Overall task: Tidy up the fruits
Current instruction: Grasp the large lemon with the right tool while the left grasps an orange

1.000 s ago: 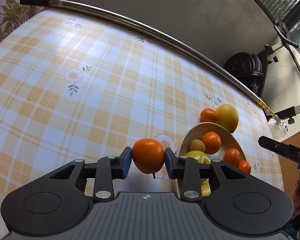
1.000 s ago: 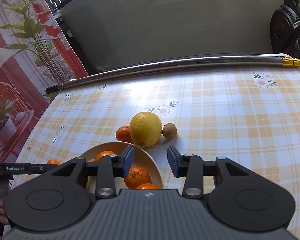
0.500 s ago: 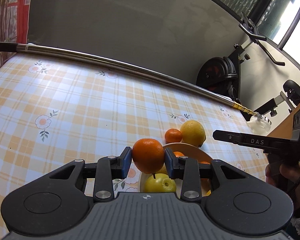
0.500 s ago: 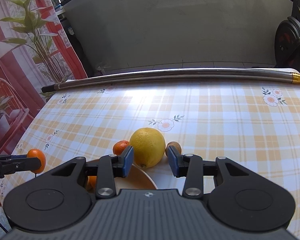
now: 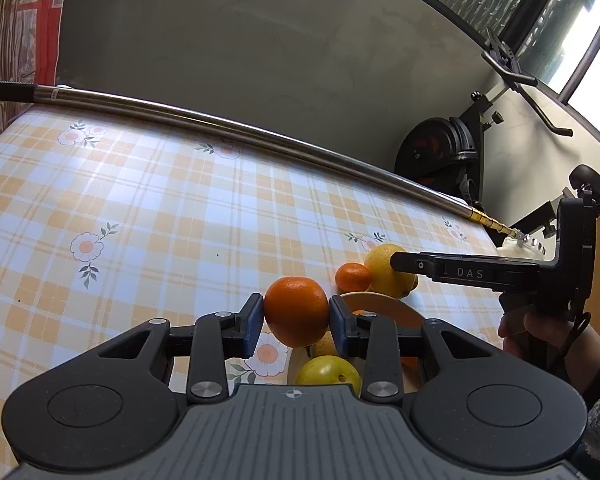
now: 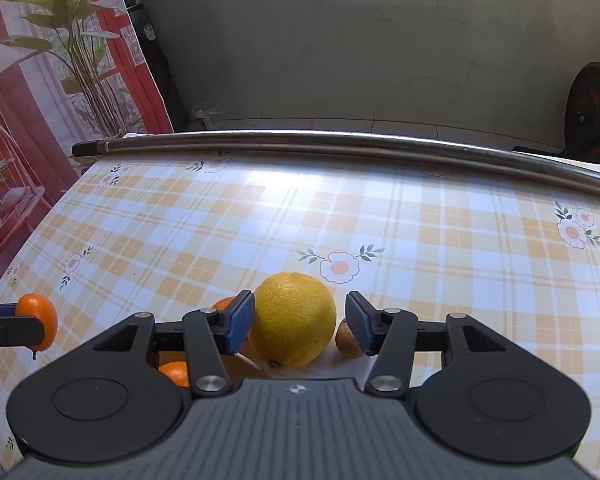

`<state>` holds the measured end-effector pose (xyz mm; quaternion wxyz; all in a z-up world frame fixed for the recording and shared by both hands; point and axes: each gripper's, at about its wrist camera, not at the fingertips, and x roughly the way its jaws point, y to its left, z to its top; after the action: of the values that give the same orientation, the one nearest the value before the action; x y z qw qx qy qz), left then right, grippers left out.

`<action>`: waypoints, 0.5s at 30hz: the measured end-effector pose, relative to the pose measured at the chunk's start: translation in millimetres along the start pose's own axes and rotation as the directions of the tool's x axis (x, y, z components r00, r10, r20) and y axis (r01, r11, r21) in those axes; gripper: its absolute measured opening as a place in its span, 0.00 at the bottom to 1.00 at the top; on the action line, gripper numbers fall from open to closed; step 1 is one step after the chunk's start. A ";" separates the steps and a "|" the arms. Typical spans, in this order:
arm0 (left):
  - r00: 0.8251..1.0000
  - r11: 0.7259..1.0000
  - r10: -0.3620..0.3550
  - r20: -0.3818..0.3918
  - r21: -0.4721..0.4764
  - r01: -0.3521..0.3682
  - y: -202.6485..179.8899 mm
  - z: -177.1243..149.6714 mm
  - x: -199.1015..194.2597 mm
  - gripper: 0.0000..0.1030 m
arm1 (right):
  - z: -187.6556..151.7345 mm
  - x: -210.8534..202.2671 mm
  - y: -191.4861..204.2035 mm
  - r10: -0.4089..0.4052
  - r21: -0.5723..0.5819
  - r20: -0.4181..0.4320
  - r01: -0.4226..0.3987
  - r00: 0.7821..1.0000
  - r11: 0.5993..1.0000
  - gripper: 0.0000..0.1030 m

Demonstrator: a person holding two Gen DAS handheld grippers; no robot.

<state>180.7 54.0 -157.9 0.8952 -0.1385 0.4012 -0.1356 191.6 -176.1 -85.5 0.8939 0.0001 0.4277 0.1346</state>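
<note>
My left gripper [image 5: 296, 322] is shut on an orange [image 5: 296, 310] and holds it above the near rim of a cream bowl [image 5: 396, 306]. A green apple [image 5: 328, 370] and more fruit lie in the bowl. Just beyond it, a large yellow citrus [image 6: 294, 318] rests on the table between a small tangerine [image 6: 224, 304] and a kiwi [image 6: 348, 344]. My right gripper [image 6: 300, 320] straddles the yellow citrus. Its jaws are opening, with a gap at the right pad. The left gripper and its orange [image 6: 36, 318] show at the left edge of the right wrist view.
A long steel pole [image 6: 340, 140] lies along the table's far edge. The orange-checked tablecloth [image 5: 140, 220] stretches left of the bowl. An exercise bike [image 5: 448, 156] stands past the table's right end. A person's hand [image 5: 540, 332] grips the right tool.
My right gripper moved forward from over the bowl to the yellow citrus and its jaws widened around it. My left gripper rose a little, still holding the orange.
</note>
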 end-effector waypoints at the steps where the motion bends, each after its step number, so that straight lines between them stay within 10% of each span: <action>1: 1.000 1.000 0.001 -0.002 -0.002 -0.001 0.4 -0.1 0.8 0.36 | 0.5 1.4 0.2 0.004 0.001 -0.004 -0.004 1.000 1.000 0.53; 15: 1.000 1.000 0.003 -0.028 -0.022 -0.004 4.0 -3.2 11.8 0.36 | -4.8 16.4 5.5 -0.003 -0.042 -0.023 0.002 1.000 0.999 0.58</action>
<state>186.4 53.1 -169.4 0.8881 -0.1459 0.4156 -0.1314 196.4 -167.4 -100.5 0.8888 -0.0209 0.4352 0.1423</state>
